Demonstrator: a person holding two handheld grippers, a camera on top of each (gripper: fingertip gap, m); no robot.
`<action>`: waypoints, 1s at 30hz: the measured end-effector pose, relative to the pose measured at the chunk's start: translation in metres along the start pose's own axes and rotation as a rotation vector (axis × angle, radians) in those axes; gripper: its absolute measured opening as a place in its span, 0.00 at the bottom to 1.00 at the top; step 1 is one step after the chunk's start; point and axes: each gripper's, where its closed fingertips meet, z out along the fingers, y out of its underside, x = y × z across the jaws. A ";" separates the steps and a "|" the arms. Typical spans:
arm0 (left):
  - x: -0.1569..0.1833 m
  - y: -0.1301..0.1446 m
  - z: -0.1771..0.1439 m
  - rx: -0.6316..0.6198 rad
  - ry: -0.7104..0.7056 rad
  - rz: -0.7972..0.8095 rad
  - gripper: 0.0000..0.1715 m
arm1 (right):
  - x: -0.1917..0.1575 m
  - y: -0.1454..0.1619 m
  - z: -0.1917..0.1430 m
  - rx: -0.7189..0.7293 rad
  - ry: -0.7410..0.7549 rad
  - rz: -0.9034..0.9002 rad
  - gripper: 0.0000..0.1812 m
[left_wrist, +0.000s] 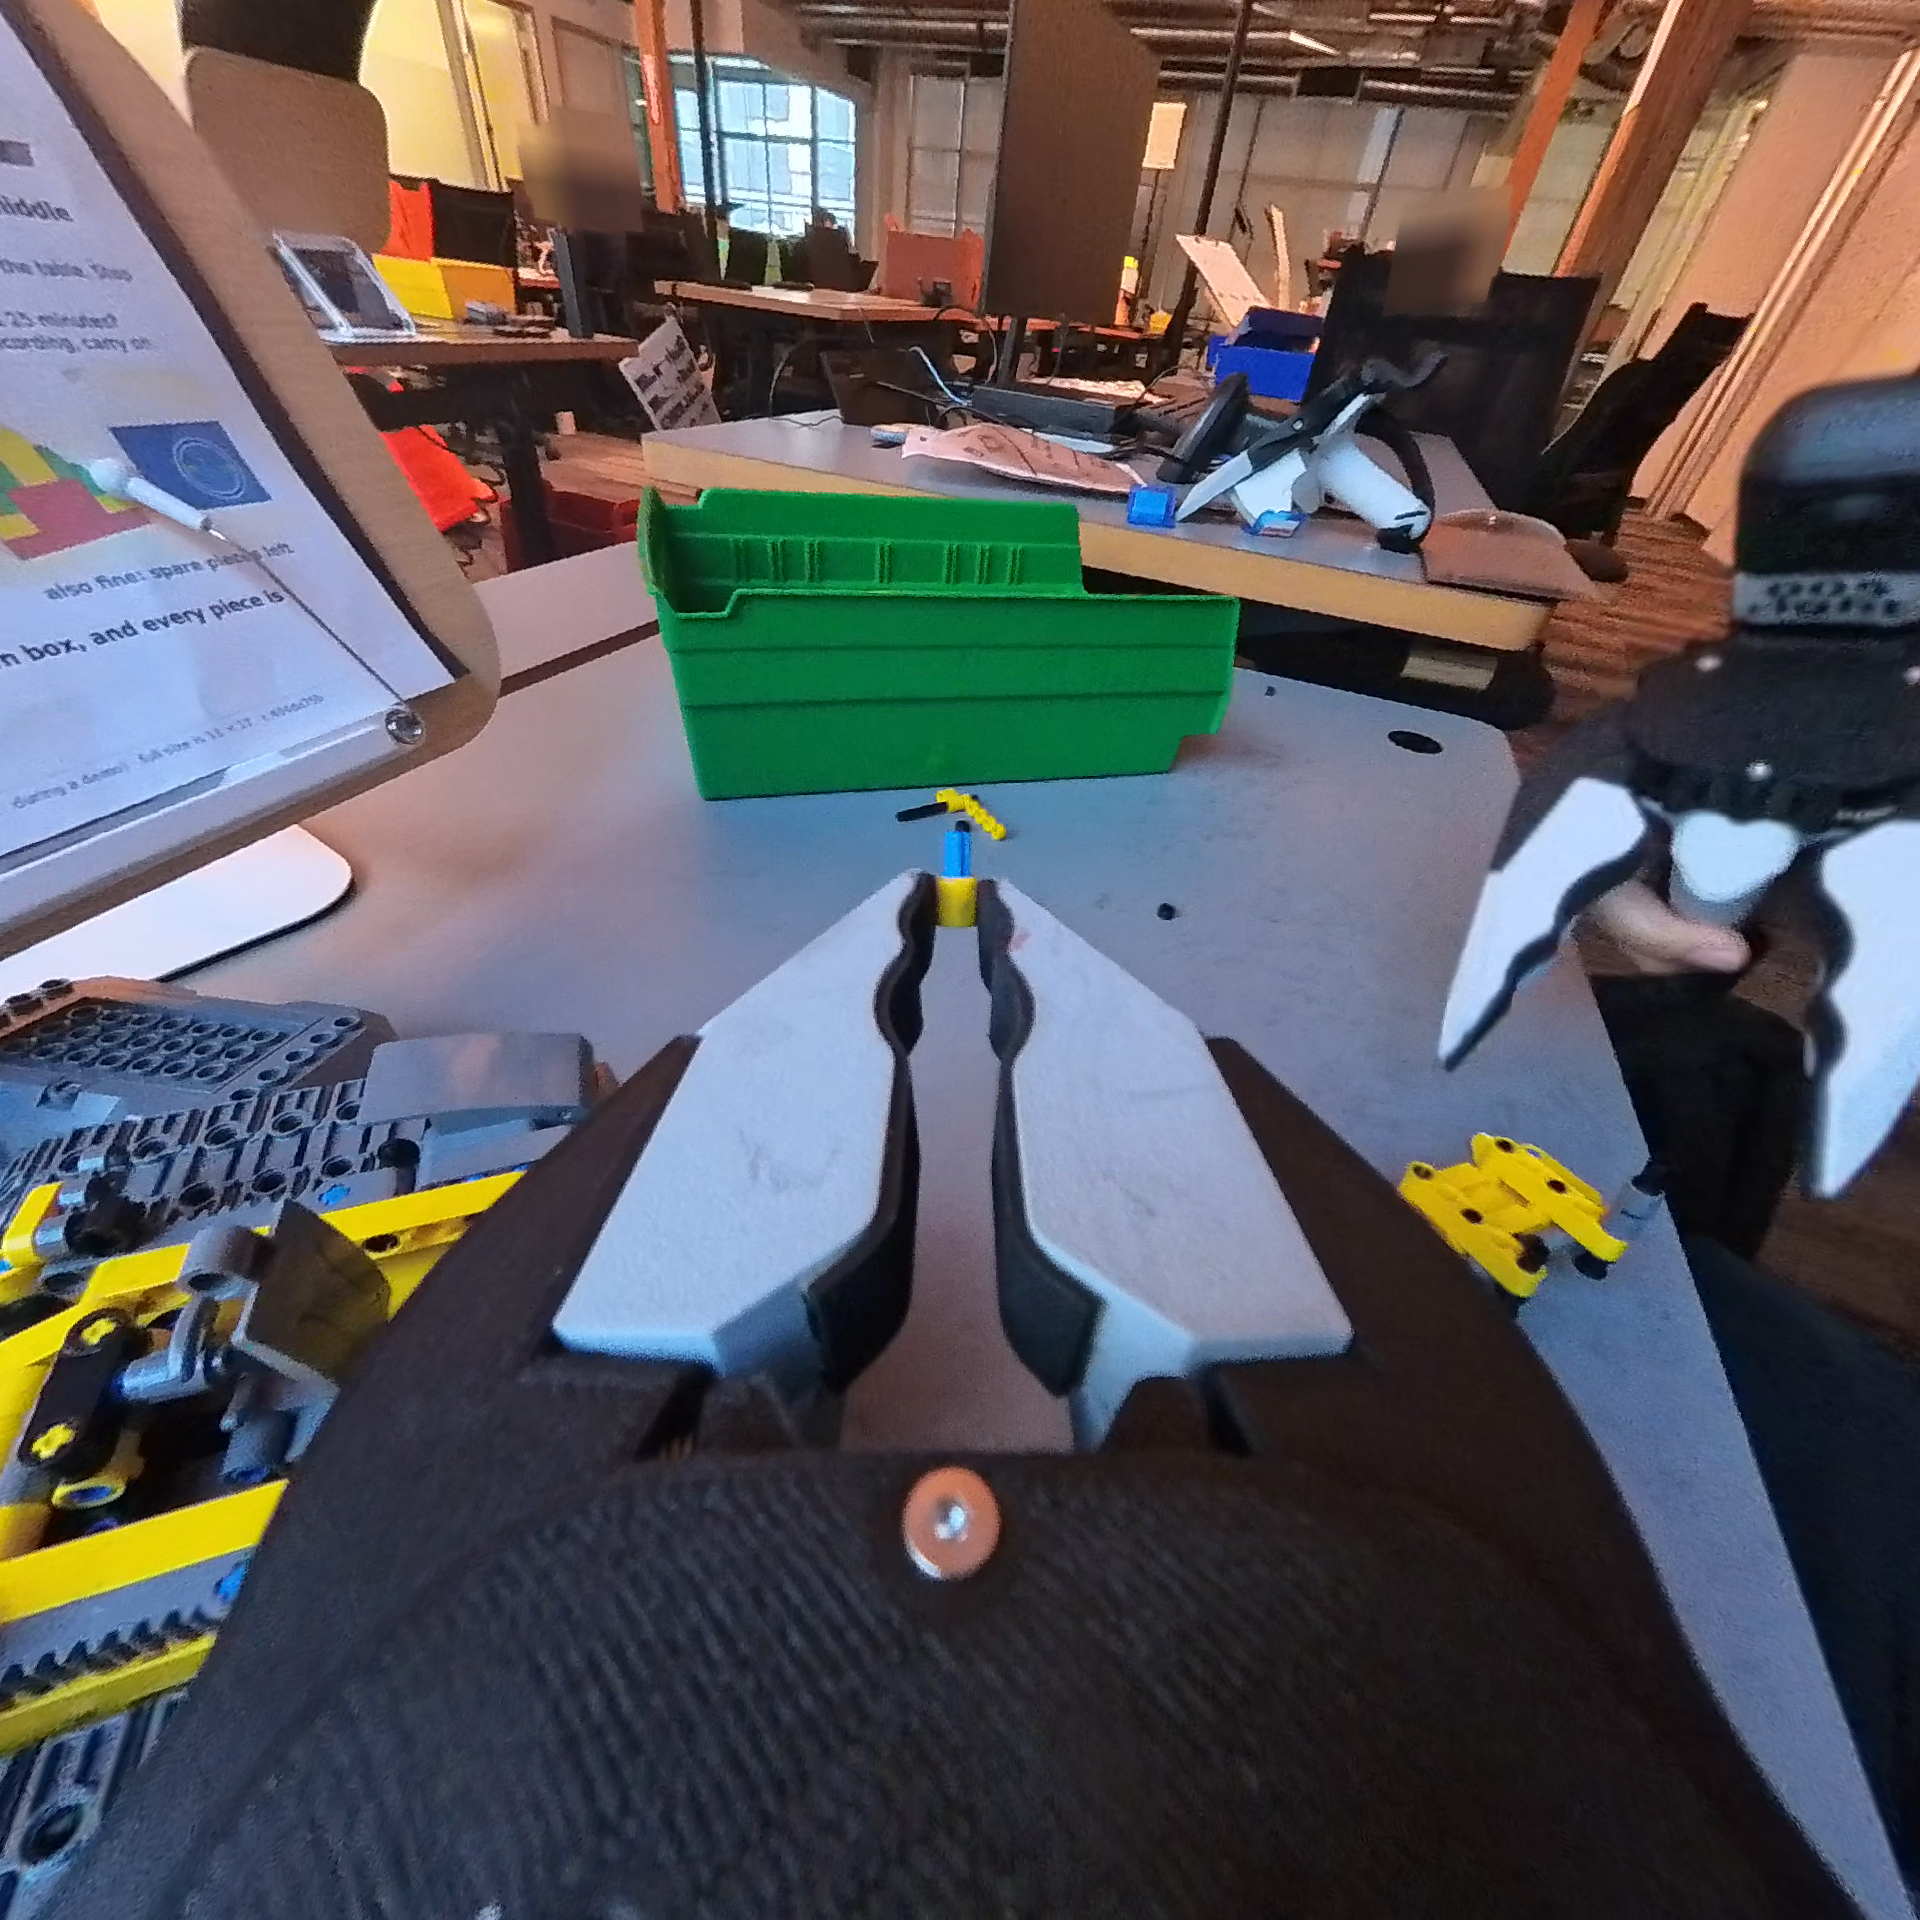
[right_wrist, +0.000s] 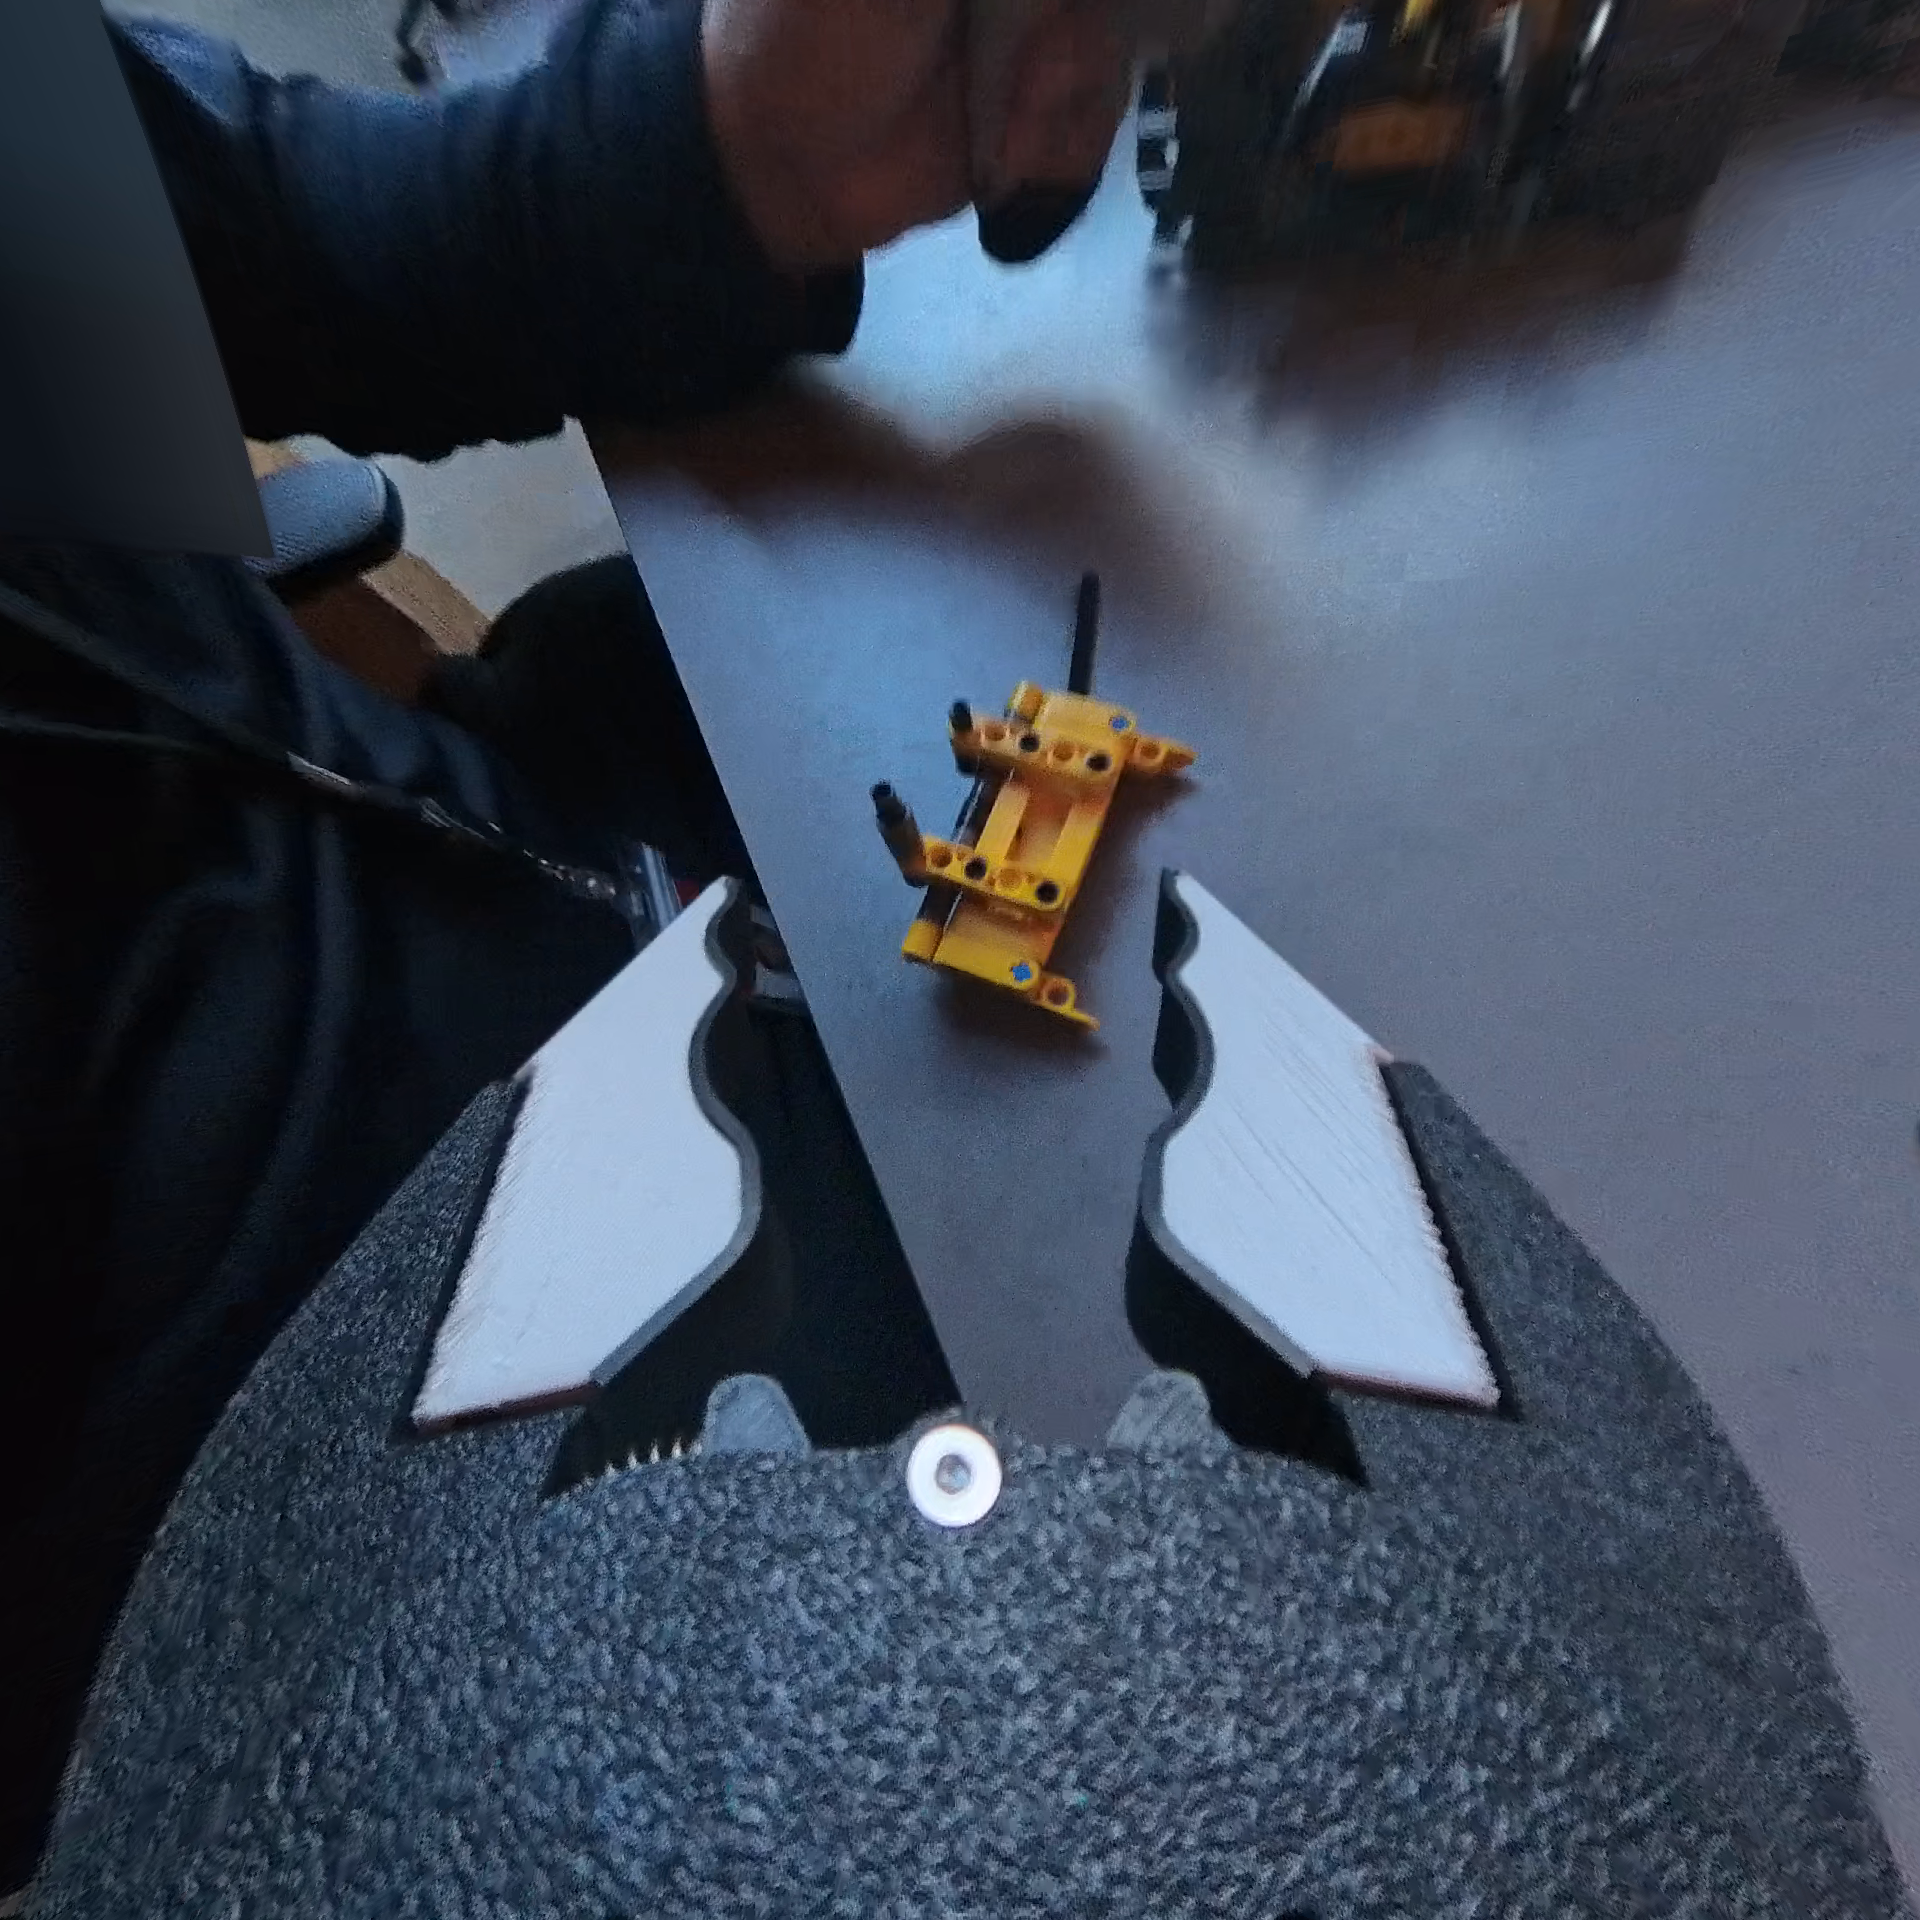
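The left gripper (left_wrist: 956, 902) is clenched on a small yellow connector piece (left_wrist: 954, 900) with a blue pin (left_wrist: 953, 852) sticking out of its far end, pinched right at the fingertips and held above the grey surface (left_wrist: 582, 883). Just beyond the tips lie a short yellow beam (left_wrist: 975, 814) and a black pin (left_wrist: 916, 814) on the surface, and farther ahead stands a green bin (left_wrist: 935, 655). To the gripper's left sits a large grey and yellow brick-built model (left_wrist: 156, 1247), with a printed sheet on a stand (left_wrist: 187, 436) behind it. The right gripper (right_wrist: 951, 935) hangs with its jaws spread wide and nothing between them, poised over a yellow brick sub-assembly (right_wrist: 1023, 847) that rests on the surface close to its near edge, slightly ahead of the fingertips; how high above the piece it hangs is hard to judge. Beyond it, a person's sleeve (right_wrist: 468, 239) and hand are blurred.
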 end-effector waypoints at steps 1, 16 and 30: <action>0.002 0.000 0.000 0.001 0.002 0.008 0.03 | 0.000 0.006 0.006 -0.019 0.009 0.008 0.39; 0.011 0.006 0.002 -0.038 0.027 0.081 0.03 | 0.132 -0.043 0.062 -0.040 0.278 0.017 0.18; 0.035 0.015 0.009 -0.061 0.130 0.067 0.03 | 0.140 -0.108 0.002 0.501 0.495 -0.152 0.13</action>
